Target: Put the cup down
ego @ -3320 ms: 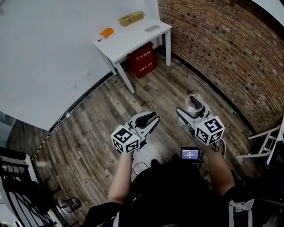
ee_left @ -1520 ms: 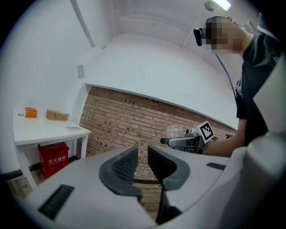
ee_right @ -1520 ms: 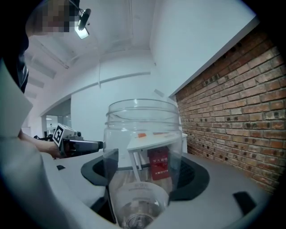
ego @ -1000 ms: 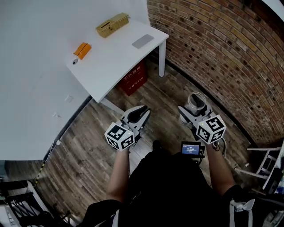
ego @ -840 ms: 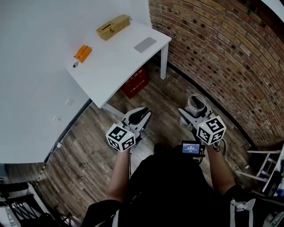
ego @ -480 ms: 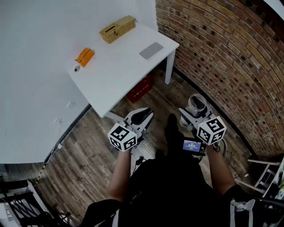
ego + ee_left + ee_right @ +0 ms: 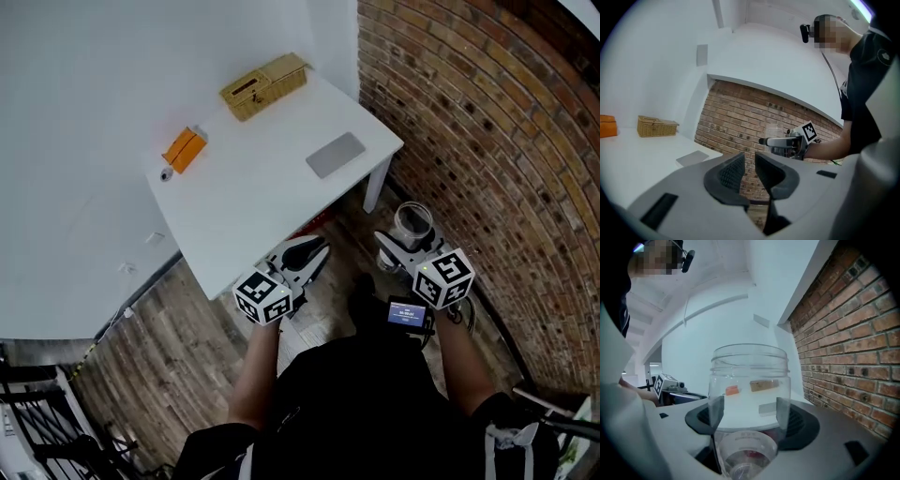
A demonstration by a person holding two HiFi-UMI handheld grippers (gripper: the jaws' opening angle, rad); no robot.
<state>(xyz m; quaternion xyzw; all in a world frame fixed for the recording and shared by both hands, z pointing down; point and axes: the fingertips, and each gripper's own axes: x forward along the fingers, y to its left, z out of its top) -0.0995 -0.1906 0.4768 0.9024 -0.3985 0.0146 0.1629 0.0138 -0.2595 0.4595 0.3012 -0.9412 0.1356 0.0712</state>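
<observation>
1. The cup (image 7: 750, 394), clear and empty, is between the jaws of your right gripper (image 7: 750, 414). The pads press on its two sides, so it is grasped.
2. In the head view the cup (image 7: 412, 225) is held in the air above the wood floor (image 7: 187, 375), not on any surface. It is just beside the table's near corner leg (image 7: 375, 193) and near the brick wall (image 7: 487, 141).
3. In the right gripper view the cup's bottom faces the camera and its mouth points away.
4. Your right gripper (image 7: 405, 246) carries a small lit screen (image 7: 406, 313) behind its marker cube.
5. Your left gripper (image 7: 750, 166) holds nothing. Its jaws are drawn almost together, with only a thin slit between the pads; the tips perhaps touch, this is not sure.
6. In the head view the left gripper (image 7: 305, 255) is at the near edge of the white table (image 7: 262, 197), well apart from the cup.
7. On the table are a basket (image 7: 264, 84) at the far side, an orange box (image 7: 185, 147) to the left, and a grey flat pad (image 7: 336, 155) near the right corner.
</observation>
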